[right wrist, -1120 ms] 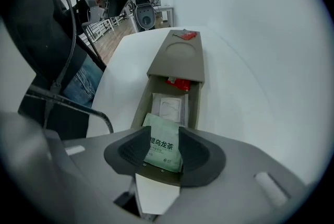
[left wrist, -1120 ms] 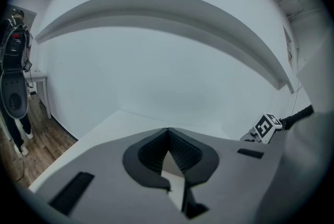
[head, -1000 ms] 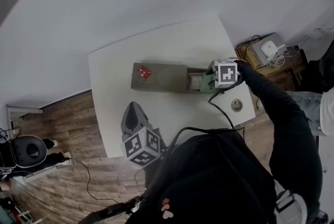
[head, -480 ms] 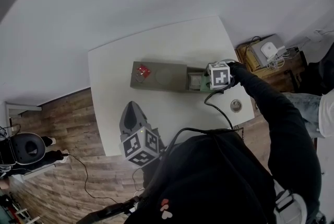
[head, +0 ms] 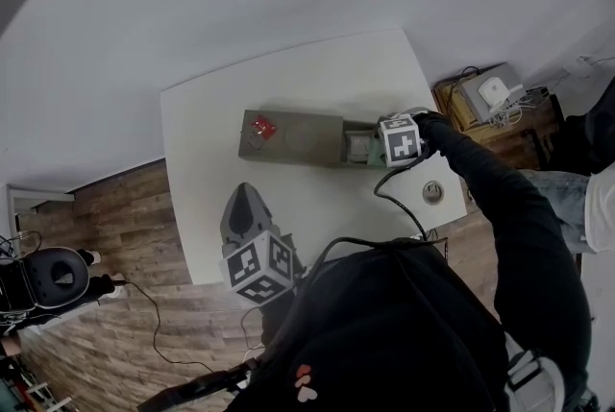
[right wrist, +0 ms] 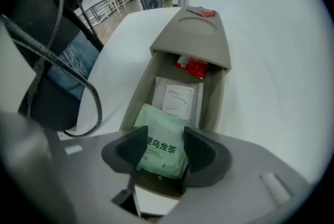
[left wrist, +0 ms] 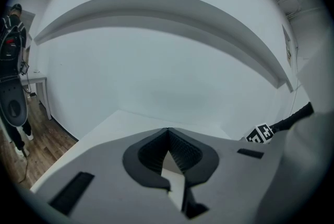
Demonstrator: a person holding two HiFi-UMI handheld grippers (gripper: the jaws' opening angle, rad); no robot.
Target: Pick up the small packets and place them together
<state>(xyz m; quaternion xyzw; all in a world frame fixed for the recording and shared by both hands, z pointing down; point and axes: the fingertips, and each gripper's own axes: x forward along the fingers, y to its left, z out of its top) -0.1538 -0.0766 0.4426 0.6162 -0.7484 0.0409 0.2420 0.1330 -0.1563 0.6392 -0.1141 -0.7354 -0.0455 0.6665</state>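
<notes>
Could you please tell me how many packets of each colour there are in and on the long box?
Red packets: 2
White packets: 1
Green packets: 1
Total: 4

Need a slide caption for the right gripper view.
Right hand-held gripper, jaws just opening around a green packet, above a beige tray holding a white packet and a red packet.

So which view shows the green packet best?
The right gripper view: the green packet shows large, print readable, in the box. The head view shows only a green sliver; the left gripper view, nothing.
</notes>
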